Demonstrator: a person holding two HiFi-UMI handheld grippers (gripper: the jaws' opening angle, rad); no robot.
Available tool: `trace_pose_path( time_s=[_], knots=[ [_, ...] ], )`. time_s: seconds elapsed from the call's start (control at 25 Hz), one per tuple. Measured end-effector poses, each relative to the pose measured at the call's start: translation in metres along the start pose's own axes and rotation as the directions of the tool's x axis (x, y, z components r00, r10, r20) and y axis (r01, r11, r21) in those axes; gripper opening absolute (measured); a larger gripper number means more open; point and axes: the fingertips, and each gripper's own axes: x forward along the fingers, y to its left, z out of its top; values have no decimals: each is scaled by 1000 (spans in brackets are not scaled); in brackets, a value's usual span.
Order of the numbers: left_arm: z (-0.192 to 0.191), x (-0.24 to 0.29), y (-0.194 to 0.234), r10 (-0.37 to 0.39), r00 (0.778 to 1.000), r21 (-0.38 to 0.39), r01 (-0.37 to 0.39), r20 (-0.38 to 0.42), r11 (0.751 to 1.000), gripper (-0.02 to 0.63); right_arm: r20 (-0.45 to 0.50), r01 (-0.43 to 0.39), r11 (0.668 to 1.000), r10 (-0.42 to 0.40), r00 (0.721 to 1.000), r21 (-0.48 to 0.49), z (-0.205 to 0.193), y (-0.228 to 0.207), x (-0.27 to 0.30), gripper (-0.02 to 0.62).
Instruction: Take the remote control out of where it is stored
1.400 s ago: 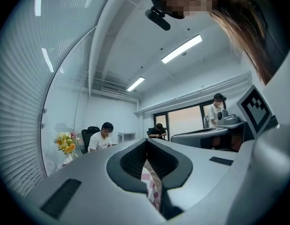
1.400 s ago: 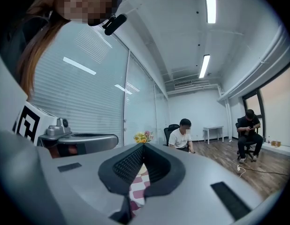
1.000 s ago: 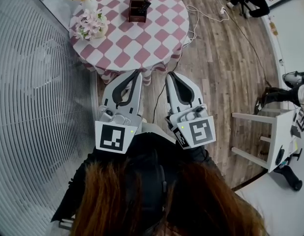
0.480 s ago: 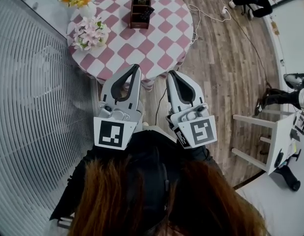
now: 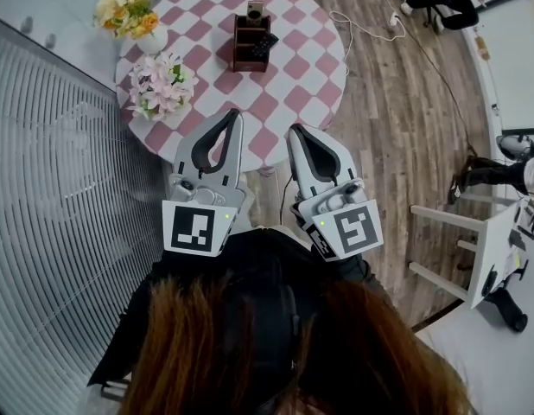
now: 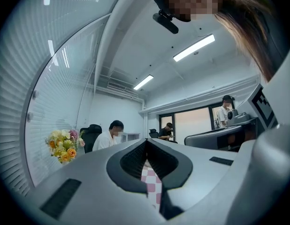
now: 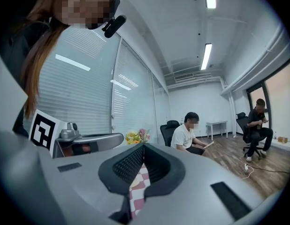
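**Head view, left to right.** A ribbed white blind wall (image 5: 60,188) fills the left side. Next to it stands a round table under a pink-and-white checked cloth (image 5: 293,67), its far rim cut off by the frame. On the table's left part sit a yellow-and-orange flower bunch (image 5: 124,14) in a white vase and, nearer, a pink-and-white flower bunch (image 5: 159,83).

The grey left gripper (image 5: 235,113) shows against the table's near edge. Its jaws are closed tip to tip with nothing between them. The left gripper view gives only a strip of checked cloth through the hollow behind the tips.

At mid-table stands a brown wooden compartment holder (image 5: 241,43). The dark remote control (image 5: 263,45) sits on its right side, partly hidden by the walls and well apart from both grippers. A pale object at the holder's far end is too small to identify.

The grey right gripper (image 5: 292,129) is likewise closed and empty.
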Motion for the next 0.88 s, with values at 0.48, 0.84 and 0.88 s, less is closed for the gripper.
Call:
trace_pose_path(
  time_s=[0.48,0.84,0.88],
  knots=[
    [-8,49,49,-26,999,2,26,-25,1000,9,-14,30,1000,-30,999,2,3,-29,64,14],
    [-14,69,72,19,999,1,-19,-51,1000,9,-33,-11,1000,11,999,11,-1,-43,97,14],
    [-15,70,73,25,998,2,-24,-53,1000,9,-35,-16,1000,17,999,15,-2,-44,99,14]
  ],
)
